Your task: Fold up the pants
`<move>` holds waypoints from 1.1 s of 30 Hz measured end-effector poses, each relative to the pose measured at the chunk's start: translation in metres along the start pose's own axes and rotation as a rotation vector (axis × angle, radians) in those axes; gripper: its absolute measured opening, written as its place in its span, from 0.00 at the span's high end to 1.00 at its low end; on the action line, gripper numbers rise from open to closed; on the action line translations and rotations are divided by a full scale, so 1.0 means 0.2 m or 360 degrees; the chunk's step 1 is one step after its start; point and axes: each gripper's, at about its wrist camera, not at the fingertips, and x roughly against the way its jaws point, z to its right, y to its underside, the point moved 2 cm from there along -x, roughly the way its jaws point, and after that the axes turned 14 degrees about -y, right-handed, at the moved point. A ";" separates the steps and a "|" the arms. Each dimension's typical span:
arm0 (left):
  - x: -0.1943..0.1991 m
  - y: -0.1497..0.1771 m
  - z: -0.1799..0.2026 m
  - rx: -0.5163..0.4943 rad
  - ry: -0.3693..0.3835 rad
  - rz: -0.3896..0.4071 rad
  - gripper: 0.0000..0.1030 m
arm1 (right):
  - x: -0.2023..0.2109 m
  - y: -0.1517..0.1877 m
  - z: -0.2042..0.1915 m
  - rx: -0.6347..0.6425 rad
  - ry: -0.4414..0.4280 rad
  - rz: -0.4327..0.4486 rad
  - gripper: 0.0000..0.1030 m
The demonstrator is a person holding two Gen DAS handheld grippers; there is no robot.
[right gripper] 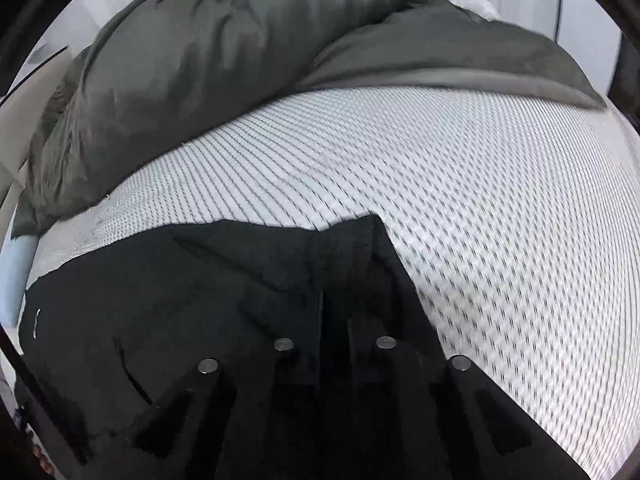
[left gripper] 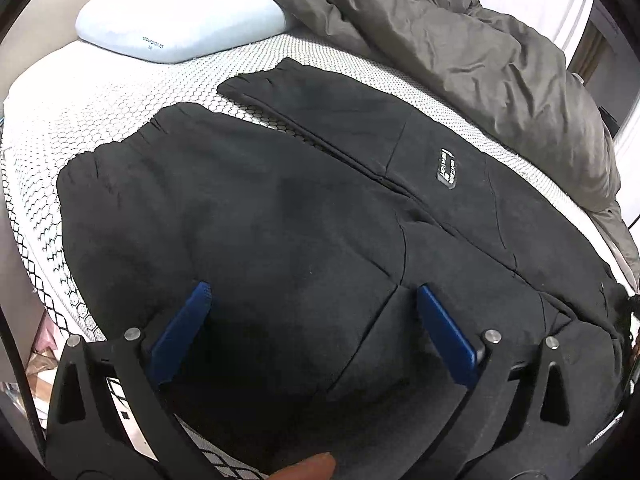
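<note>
Black pants [left gripper: 280,200] lie spread flat on the bed, both legs running away toward the pillow, a small label [left gripper: 447,172] on the right leg. My left gripper [left gripper: 312,288] hovers over the near end of the pants, its blue pads [left gripper: 444,332] wide apart and nothing between them. In the right wrist view the pants [right gripper: 160,300] fill the lower left. My right gripper [right gripper: 338,276] is shut, and a raised corner of the black cloth is gathered around its closed fingers, hiding the tips. That view is blurred.
The bed has a white honeycomb-patterned mattress cover [left gripper: 100,120] [right gripper: 480,200]. A pale blue pillow [left gripper: 180,20] sits at the far left. A crumpled grey duvet [left gripper: 480,60] [right gripper: 200,60] is bunched along the far side. A person's fingertip [left gripper: 312,468] shows at the bottom edge.
</note>
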 end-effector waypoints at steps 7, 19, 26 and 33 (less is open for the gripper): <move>-0.03 -0.04 0.00 0.0043 -0.0027 -0.0004 0.01 | -0.10 -0.18 0.09 -0.0124 0.0078 -0.0018 0.88; 0.04 -0.02 -0.14 0.0161 0.0140 0.0017 0.01 | 0.90 0.75 0.05 -0.0277 -0.0224 0.0607 0.07; 0.10 0.02 -0.24 0.0256 0.0252 0.0050 0.02 | 0.82 1.31 0.05 -0.0513 -0.0501 0.0525 0.07; 0.13 0.07 -0.29 0.0330 0.0264 0.0056 0.02 | 0.63 1.26 0.00 -0.0547 -0.0487 0.0480 0.84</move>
